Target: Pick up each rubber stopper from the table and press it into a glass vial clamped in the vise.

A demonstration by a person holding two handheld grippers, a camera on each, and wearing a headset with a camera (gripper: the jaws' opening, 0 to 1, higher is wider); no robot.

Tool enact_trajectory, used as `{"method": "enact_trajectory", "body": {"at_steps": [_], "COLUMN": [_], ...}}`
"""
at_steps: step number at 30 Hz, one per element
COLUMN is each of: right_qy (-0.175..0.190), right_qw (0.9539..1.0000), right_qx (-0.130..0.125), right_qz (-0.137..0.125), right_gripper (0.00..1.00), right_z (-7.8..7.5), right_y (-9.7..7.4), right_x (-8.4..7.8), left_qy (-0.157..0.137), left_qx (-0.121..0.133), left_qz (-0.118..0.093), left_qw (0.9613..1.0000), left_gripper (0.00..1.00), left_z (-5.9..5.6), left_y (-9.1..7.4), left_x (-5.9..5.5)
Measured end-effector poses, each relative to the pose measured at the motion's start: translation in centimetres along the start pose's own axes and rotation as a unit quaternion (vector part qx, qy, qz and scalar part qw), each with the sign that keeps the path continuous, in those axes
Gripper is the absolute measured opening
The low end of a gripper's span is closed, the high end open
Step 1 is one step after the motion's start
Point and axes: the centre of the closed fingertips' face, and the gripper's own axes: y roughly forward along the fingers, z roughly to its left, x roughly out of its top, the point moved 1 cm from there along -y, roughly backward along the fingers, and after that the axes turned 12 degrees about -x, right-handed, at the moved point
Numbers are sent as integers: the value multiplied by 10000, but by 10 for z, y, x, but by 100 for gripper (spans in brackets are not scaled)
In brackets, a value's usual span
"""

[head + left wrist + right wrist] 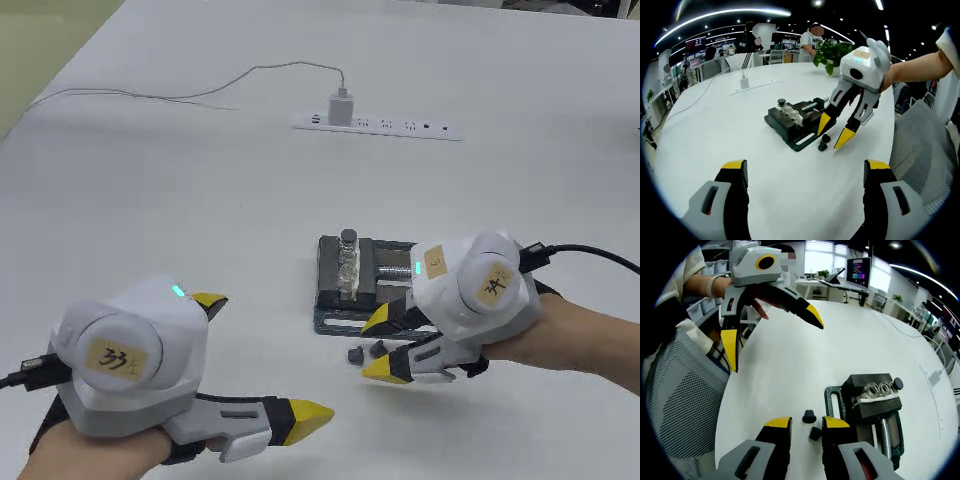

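Rubber-stopper task, pick-up stage. Two loose stoppers lie on the table just in front of the vise, which clamps a row of vials, the far one already capped. The right gripper hangs over the stoppers with jaws parted, one stopper lying between them and nothing gripped; the left gripper waits well apart, jaws spread wide and empty. The stoppers are judged light, soft and grippy, best pinched across the wide head so the plug end stays free; the glass is fragile, so pressing should be straight and gentle. Legible writing: "33" on the left gripper's label, "34" on the right's.
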Motion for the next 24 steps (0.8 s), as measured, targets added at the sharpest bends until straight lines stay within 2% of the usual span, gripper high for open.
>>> {"method": "enact_trajectory", "body": {"at_steps": [16,24], "right_qy": [-111,-73], "right_qw": [9999,9999], "right_qx": [-13,-4], "right_qz": [121,115], "right_gripper": [11,10], "right_z": [0,-1], "right_y": [8,8], "right_x": [-5,-4], "left_qy": [-40,-41], "left_qx": [-21,-38], "left_qz": [10,18], "left_qw": [10000,10000], "left_gripper": [95,95], "left_z": [0,-1], "left_y": [1,2], "left_x": [-2,-2]}}
